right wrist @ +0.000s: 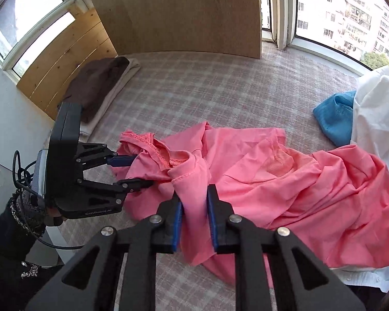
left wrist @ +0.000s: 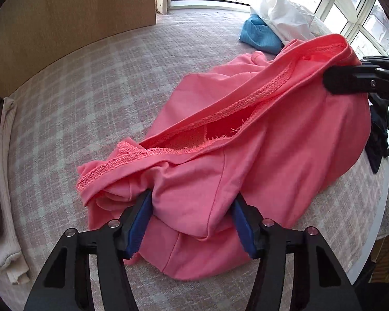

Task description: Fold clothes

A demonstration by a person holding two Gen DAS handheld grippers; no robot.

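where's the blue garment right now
The blue garment lies at the right of the right wrist view on the checked cover, tucked against the white cloth, just beyond the pink garment.

one pink garment, two tools

Left gripper: angled steeply down, blue-padded fingers partly apart, pink cloth bunched between them. Right gripper: angled steeply down, fingers narrowly spaced around a fold. Dark-sleeved hand holds left unit.

Matt pink cloth garment, wood panel
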